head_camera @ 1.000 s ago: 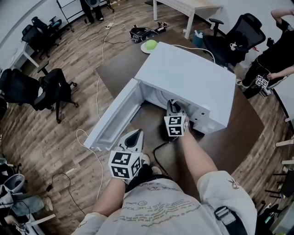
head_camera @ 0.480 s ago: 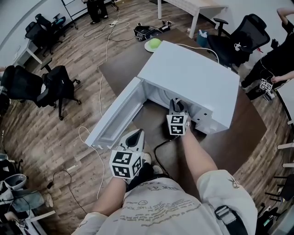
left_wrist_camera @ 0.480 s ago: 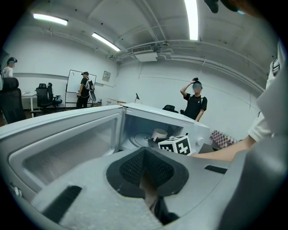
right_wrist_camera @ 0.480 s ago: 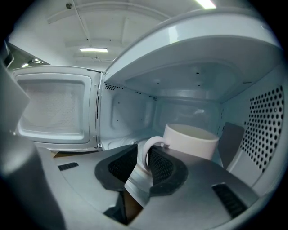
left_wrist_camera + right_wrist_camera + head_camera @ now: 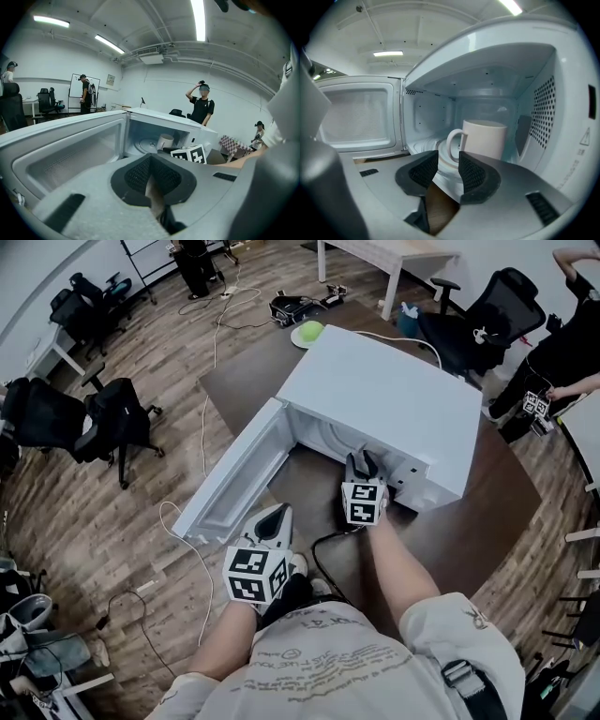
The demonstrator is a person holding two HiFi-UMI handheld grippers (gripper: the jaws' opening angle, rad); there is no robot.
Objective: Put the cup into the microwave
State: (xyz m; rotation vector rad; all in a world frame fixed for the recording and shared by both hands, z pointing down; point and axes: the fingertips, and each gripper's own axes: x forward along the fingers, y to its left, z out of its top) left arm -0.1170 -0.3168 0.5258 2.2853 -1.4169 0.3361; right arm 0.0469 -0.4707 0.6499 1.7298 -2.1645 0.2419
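We are in an open office with a wooden floor, office chairs (image 5: 112, 418) and loose cables (image 5: 187, 549). A white microwave (image 5: 384, 399) sits on a dark brown surface (image 5: 469, 521). Its door (image 5: 230, 484) is swung wide to the left, which leaves the cavity open to us from the front.

The cup (image 5: 484, 139), a plain white mug, stands upright inside the cavity on the glass turntable (image 5: 430, 145). Its handle (image 5: 453, 143) is turned towards us, the side from which a tool would naturally carry it.

The right tool (image 5: 447, 159) is at the mouth of the oven. Its jaws have just been opening and now stand apart. Nothing lies between the pads, and the handle sits just beyond their tips. We judge that the mug has been set down and let go, so what remains is to draw this tool straight back without clipping the handle.

The left tool (image 5: 150, 159) hangs low in front of the open door with its jaws together on nothing. It is kept out of the way, well placed, we think, to swing the door closed.
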